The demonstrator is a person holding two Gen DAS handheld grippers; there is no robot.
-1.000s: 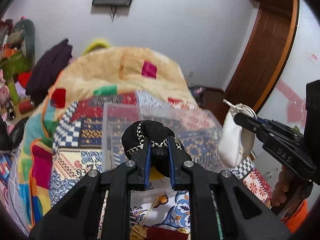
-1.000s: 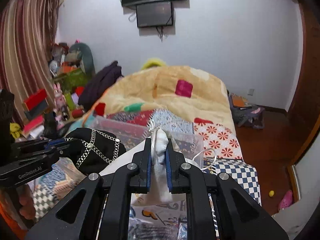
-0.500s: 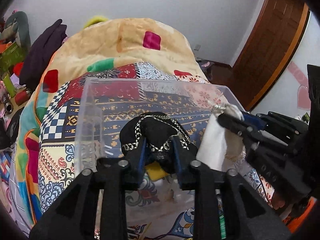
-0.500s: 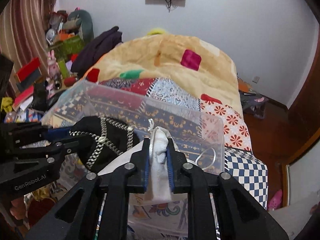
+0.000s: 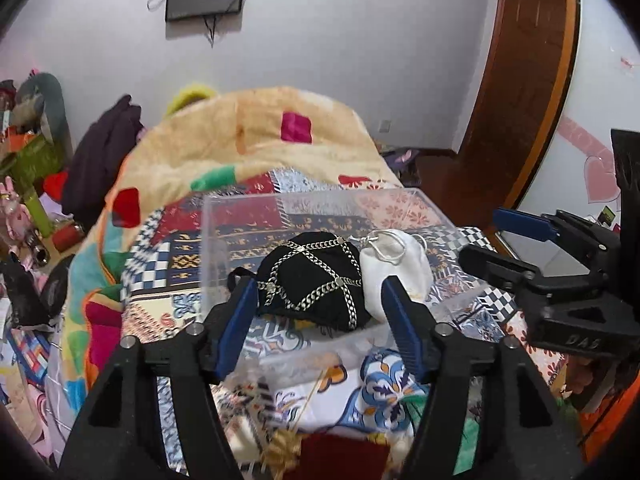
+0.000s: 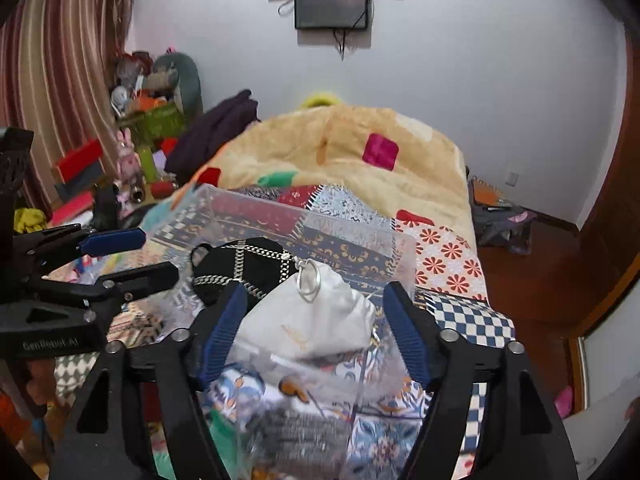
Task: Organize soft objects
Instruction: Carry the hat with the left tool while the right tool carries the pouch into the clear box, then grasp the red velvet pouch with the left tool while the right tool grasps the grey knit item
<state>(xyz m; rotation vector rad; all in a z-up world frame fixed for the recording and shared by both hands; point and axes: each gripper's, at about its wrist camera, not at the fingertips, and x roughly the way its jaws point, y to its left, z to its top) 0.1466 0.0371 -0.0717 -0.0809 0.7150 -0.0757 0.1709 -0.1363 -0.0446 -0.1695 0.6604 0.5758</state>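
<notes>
A black soft pouch with silver chains [image 5: 316, 278] lies inside a clear plastic bin [image 5: 224, 216] on the bed. A white drawstring pouch [image 5: 396, 268] lies beside it on its right, touching it. My left gripper [image 5: 316, 320] is open and empty, its jaws wide on either side of the black pouch, just in front of it. My right gripper [image 6: 312, 328] is open and empty, its jaws spread around the white pouch [image 6: 316, 316]. The black pouch [image 6: 240, 268] sits to the white pouch's left. Each gripper shows in the other view, the right one [image 5: 508, 240] and the left one [image 6: 124, 256].
The bin stands on a patchwork quilt [image 5: 168, 248] with a beige blanket [image 5: 272, 136] heaped behind. Cluttered shelves and toys [image 6: 136, 120] stand at the left. A wooden door [image 5: 516, 92] is at the right. A screen [image 6: 332, 4] hangs on the far wall.
Both grippers were shut on their pouches and lowered them into the bin. Now both have opened and drawn back, and the pouches lie in the bin.
</notes>
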